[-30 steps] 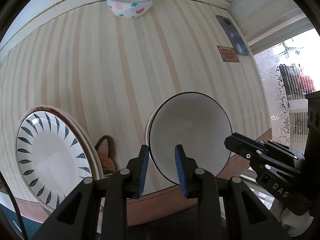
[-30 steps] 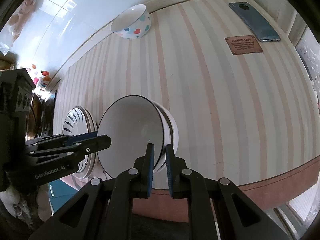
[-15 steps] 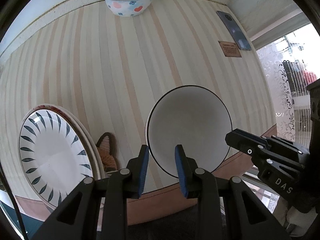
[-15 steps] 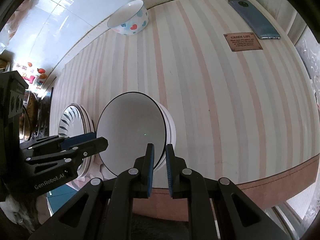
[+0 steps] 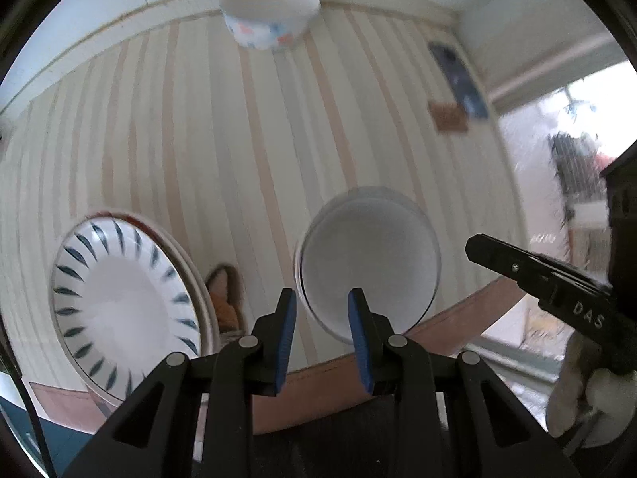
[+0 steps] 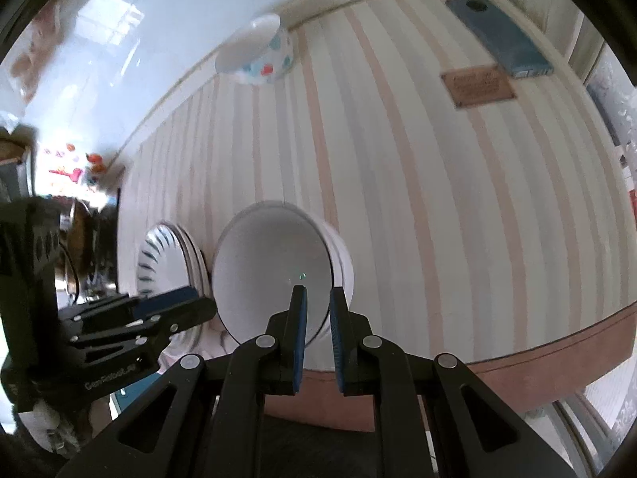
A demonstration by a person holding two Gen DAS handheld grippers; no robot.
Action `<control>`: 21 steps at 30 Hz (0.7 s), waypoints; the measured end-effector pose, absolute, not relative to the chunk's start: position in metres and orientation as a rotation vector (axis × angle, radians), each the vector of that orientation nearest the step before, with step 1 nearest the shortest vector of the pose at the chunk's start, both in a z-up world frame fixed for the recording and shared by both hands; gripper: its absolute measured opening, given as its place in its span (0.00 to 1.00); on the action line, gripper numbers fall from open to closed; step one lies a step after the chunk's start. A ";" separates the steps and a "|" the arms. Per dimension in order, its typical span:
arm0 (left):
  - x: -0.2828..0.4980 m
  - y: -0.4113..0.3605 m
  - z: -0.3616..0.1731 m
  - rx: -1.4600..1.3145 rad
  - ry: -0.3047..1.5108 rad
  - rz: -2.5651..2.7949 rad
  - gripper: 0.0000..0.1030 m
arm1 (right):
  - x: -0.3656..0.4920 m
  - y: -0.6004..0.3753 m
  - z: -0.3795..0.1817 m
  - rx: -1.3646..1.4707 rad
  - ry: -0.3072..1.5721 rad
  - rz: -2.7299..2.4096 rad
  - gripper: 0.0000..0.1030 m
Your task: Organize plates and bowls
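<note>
A stack of white bowls [image 6: 278, 267] sits near the table's front edge; it also shows in the left wrist view [image 5: 370, 263]. My right gripper [image 6: 317, 298] stands just in front of the stack's near rim, jaws a narrow gap apart and off the rim. My left gripper [image 5: 321, 298] is open and empty, left of the bowls. A stack of plates [image 5: 119, 298] with blue leaf marks lies at the front left; it also shows in the right wrist view [image 6: 167, 255]. A bowl with coloured hearts [image 5: 270, 16] stands at the back against the wall, seen too in the right wrist view [image 6: 258, 51].
The table [image 6: 438, 199] has a striped cloth and a brown front edge. A phone [image 6: 497, 36] and a small brown label [image 6: 477, 85] lie at the back right. A small orange-brown thing [image 5: 225, 298] lies between plates and bowls.
The top bowl, held tilted by my right gripper earlier, has come down onto the stack. My right gripper has let go and drawn back a little. Both views have pulled back.
</note>
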State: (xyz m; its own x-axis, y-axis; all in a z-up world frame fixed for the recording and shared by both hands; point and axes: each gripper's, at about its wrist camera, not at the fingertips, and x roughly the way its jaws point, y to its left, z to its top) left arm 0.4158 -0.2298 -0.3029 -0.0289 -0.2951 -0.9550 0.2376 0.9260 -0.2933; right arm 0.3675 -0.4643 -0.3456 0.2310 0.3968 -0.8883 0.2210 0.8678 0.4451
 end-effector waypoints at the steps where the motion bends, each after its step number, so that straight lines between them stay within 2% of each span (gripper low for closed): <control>1: 0.427 -0.224 -0.295 -0.086 1.528 -0.418 0.24 | 0.373 -0.469 -0.340 0.563 1.334 0.132 0.13; 7: 0.522 -0.191 -0.277 -0.308 1.440 -0.341 0.26 | 0.448 -0.483 -0.323 0.611 1.249 0.159 0.13; 9: 0.550 -0.181 -0.281 -0.369 1.410 -0.300 0.26 | 0.485 -0.483 -0.327 0.603 1.234 0.162 0.18; 13: 0.610 -0.172 -0.312 -0.440 1.405 -0.214 0.26 | 0.559 -0.474 -0.342 0.550 1.231 0.162 0.20; 21: 0.659 -0.191 -0.368 -0.474 1.468 -0.239 0.26 | 0.665 -0.451 -0.381 0.459 1.276 0.175 0.20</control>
State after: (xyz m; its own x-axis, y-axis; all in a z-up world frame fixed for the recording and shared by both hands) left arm 0.6592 -0.1913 -0.3684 0.1013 -0.4359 -0.8943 -0.1290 0.8856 -0.4463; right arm 0.6654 -0.4513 -0.3811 0.2917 0.3752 -0.8799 0.1250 0.8970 0.4239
